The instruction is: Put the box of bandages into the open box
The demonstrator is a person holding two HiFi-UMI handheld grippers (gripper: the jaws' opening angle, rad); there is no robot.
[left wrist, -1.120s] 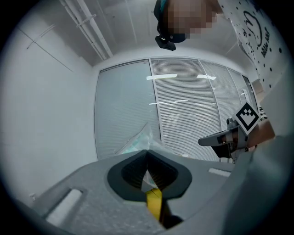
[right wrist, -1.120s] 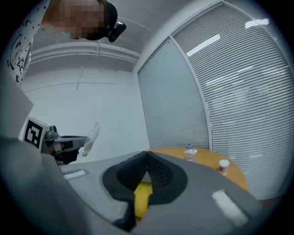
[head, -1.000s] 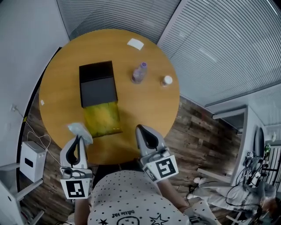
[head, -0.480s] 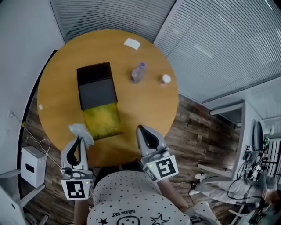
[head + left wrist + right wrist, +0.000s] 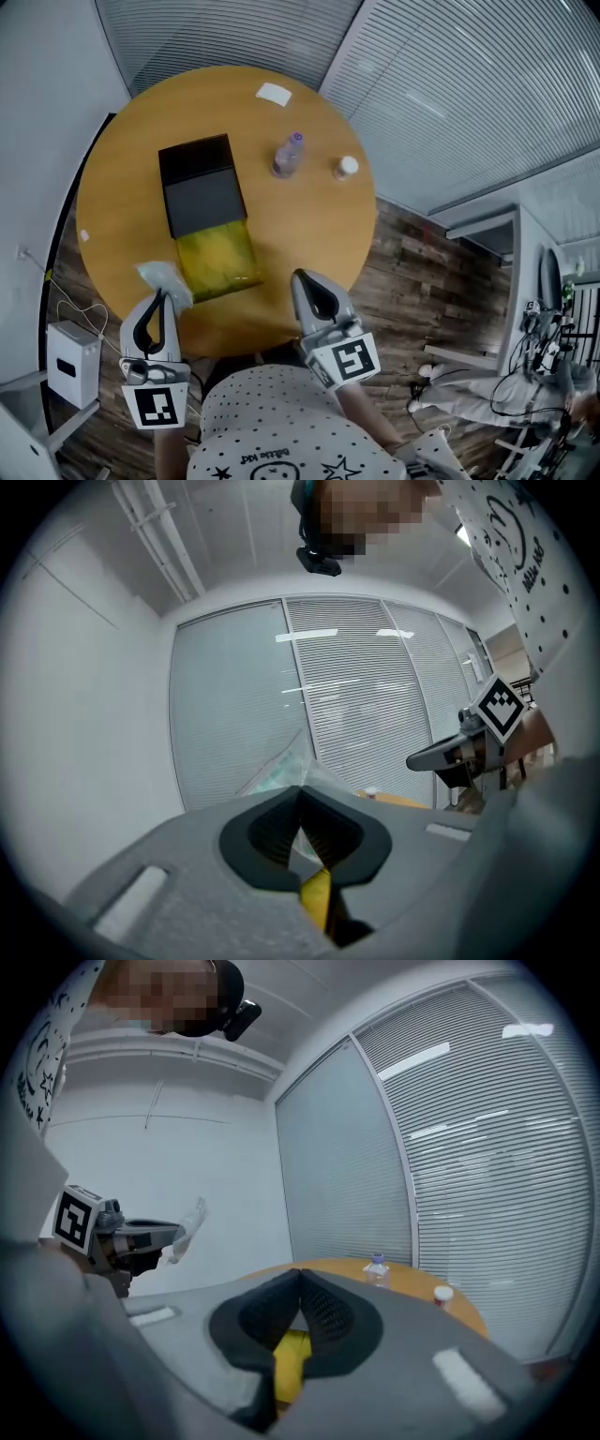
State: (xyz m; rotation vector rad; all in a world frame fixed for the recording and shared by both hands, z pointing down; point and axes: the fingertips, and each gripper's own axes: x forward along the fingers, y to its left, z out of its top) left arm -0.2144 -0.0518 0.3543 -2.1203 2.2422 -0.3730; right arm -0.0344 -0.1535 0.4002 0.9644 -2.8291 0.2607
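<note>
Head view alone: black open box (image 5: 202, 187), white card (image 5: 274, 94).

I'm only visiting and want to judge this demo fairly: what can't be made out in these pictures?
- Print on the wrapped packet: too small in the head view. In the left gripper view, the left gripper covers part of it with its own jaws.
- Inside of the black box: too dark in the head view.
- Labels on the bottle and jar: too small in every view.
</note>
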